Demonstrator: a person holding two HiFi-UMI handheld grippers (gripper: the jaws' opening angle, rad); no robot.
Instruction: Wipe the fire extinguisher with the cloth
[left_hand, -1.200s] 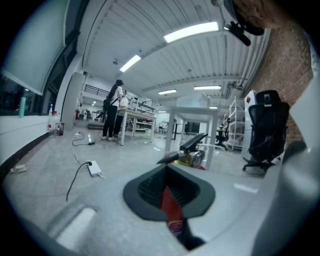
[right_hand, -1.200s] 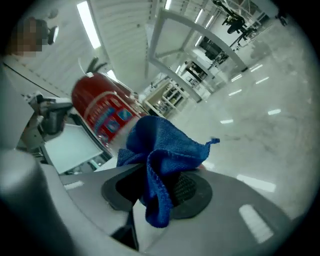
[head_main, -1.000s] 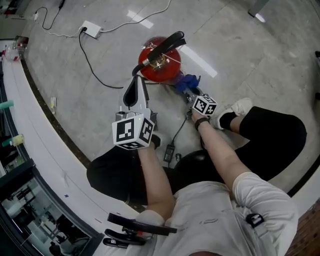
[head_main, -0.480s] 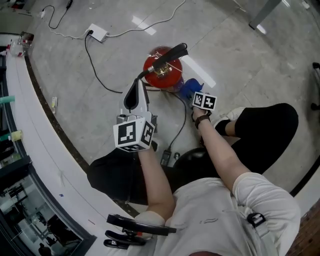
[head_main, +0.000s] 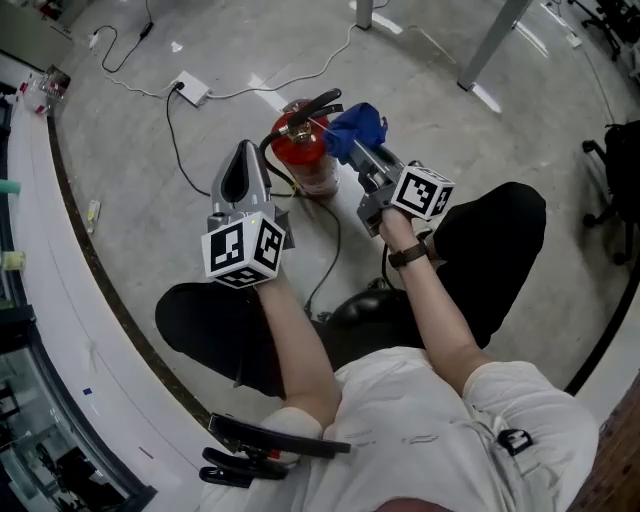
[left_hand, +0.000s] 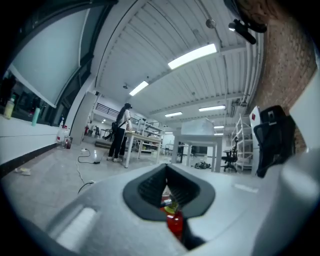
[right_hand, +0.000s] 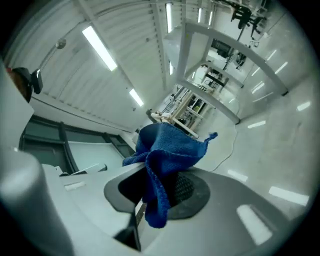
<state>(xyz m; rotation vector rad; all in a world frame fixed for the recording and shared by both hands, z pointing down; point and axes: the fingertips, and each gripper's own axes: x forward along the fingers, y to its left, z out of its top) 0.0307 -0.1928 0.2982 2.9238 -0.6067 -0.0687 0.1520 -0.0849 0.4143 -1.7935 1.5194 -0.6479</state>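
Head view: the red fire extinguisher (head_main: 308, 160) stands upright on the floor (head_main: 480, 140), long axis vertical, its black lever (head_main: 316, 103) pointing toward the blue cloth (head_main: 357, 125). The right tongs (head_main: 356, 148), just beside its top, clamp that bunched cloth. The left tongs (head_main: 242, 155), at its other side, are closed and empty.

The cloth (right_hand: 170, 150) is a matt blue fabric with a rough looped weave, pinched in the right gripper (right_hand: 159, 187) of smooth grey plastic. The fire extinguisher (head_main: 310, 165) looks glossy red, on a polished, light-reflecting floor (head_main: 480, 150)
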